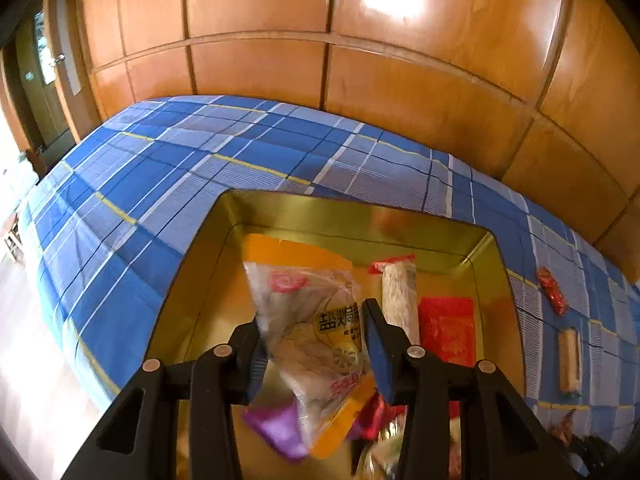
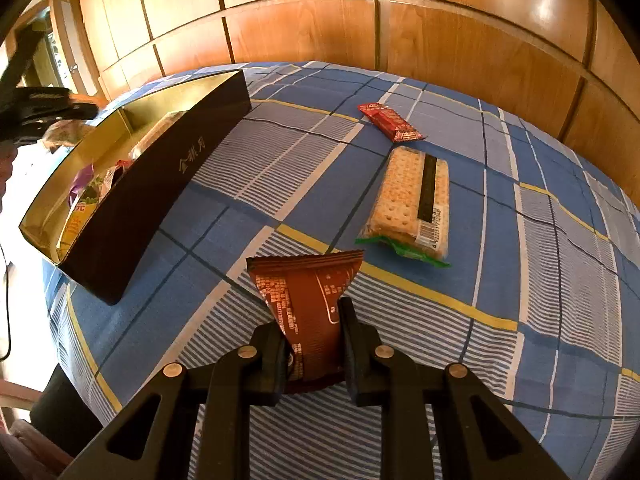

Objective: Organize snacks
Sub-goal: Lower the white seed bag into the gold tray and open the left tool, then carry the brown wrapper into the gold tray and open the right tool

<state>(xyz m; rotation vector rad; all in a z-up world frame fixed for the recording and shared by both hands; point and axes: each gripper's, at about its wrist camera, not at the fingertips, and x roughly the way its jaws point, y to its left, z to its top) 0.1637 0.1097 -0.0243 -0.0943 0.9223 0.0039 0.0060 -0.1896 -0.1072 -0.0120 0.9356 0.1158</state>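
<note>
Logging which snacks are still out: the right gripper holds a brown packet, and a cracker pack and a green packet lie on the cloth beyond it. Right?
Not quite: the small packet beyond the cracker pack is red, not green, as the right wrist view shows. The right gripper does hold the brown packet.

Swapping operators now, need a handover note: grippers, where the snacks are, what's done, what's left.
Left gripper: shut on the clear orange-edged pouch, held over the gold-lined box.
Right gripper: shut on the brown packet, above the cloth, right of the box.
Done: several snacks already lie in the box, including a red packet.
Left: drop both held packs in, then collect the cracker pack and red wrapper from the checked cloth.
</note>
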